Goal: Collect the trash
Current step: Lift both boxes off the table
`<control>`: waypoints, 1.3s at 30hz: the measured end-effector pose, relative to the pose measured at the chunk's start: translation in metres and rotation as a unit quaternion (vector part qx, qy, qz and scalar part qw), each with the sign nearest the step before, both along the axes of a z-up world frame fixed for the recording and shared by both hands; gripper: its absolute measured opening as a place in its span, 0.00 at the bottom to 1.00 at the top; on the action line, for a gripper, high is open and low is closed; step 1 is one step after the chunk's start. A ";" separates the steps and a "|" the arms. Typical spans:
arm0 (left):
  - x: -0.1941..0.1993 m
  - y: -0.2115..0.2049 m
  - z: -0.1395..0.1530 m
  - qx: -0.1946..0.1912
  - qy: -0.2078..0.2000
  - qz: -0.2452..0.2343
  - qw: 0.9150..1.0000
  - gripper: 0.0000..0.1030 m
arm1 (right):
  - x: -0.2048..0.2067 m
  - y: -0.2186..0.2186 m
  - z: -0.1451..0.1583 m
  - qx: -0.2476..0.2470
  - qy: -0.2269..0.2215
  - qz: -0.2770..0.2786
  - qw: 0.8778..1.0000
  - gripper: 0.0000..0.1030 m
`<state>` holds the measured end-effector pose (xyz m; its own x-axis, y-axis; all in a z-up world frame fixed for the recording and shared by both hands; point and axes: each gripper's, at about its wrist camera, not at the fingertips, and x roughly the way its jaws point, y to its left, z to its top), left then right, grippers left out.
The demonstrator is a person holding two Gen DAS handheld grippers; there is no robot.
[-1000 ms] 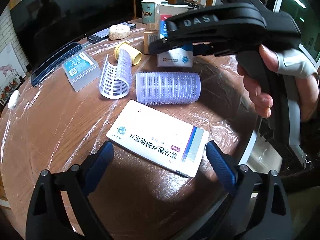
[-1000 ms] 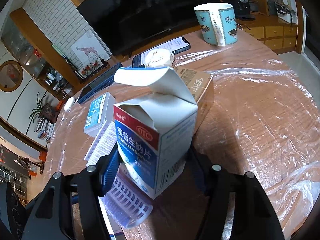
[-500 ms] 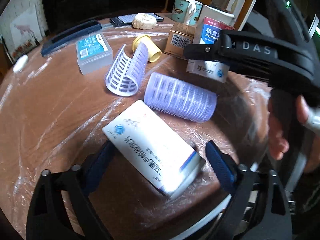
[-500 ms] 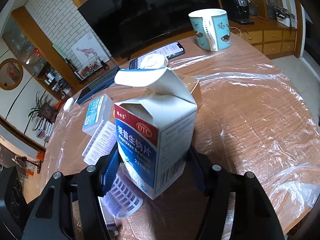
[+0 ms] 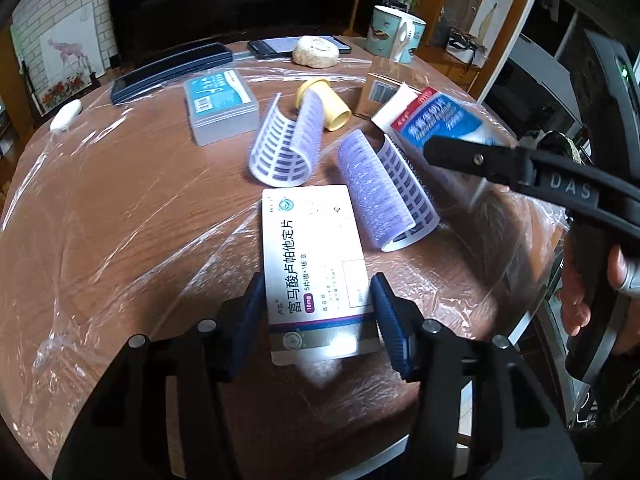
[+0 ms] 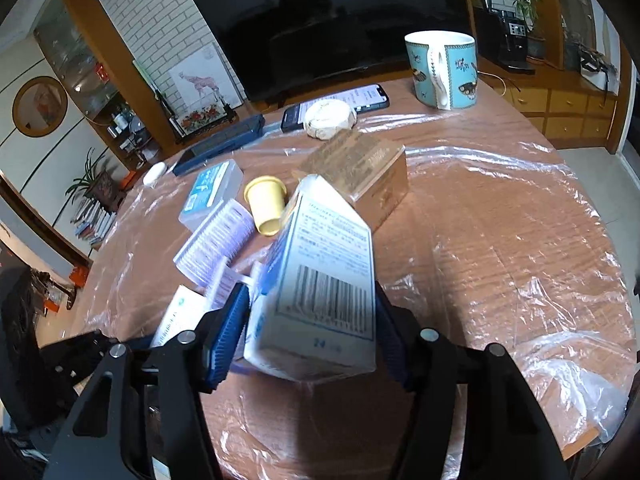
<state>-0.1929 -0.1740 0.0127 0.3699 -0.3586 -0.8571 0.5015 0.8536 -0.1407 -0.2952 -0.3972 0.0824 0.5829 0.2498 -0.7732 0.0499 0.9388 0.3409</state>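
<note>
My left gripper [image 5: 318,314] is shut on a flat white medicine box [image 5: 316,268] that lies on the plastic-covered round table [image 5: 120,220]. My right gripper [image 6: 310,332] is shut on a blue and white medicine carton [image 6: 320,284], tipped over forward with its barcode side up. That carton also shows in the left wrist view [image 5: 436,124], under the right gripper's black body. Two purple hair rollers [image 5: 384,192] [image 5: 288,144] lie just beyond the white box.
A yellow cup [image 6: 266,204] lies on its side. Farther back are a brown cardboard box [image 6: 360,176], a clear plastic case [image 5: 220,106], a round bun [image 6: 329,120], a phone [image 6: 368,98], a dark case [image 5: 172,70] and a teal mug [image 6: 442,68]. The table edge is at the right.
My left gripper swung round to line up with the white box and closed on it. My right gripper tipped the blue carton from upright to lying forward.
</note>
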 end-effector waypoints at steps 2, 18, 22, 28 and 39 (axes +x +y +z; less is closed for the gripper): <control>-0.002 0.003 0.000 0.008 -0.003 0.002 1.000 0.53 | 0.000 0.000 -0.002 -0.004 0.005 0.000 1.000 0.46; -0.004 0.010 0.005 0.023 -0.028 0.017 0.999 0.51 | -0.003 0.010 -0.009 -0.043 0.008 0.029 0.999 0.49; -0.003 0.020 0.007 0.016 -0.028 0.031 0.999 0.51 | -0.009 0.007 -0.010 -0.022 0.010 0.039 0.999 0.48; -0.005 0.034 0.012 -0.002 -0.028 0.052 0.998 0.51 | -0.021 -0.008 -0.005 0.023 0.000 0.022 0.999 0.45; -0.022 0.049 0.033 -0.028 -0.049 0.062 0.996 0.51 | -0.055 -0.010 0.030 0.032 -0.036 0.042 0.998 0.45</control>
<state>-0.2149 -0.1253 0.0461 0.4955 -0.3505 -0.7947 0.4055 0.9025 -0.1452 -0.3497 -0.4072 0.1126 0.6114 0.3484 -0.7105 -0.0550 0.9144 0.4010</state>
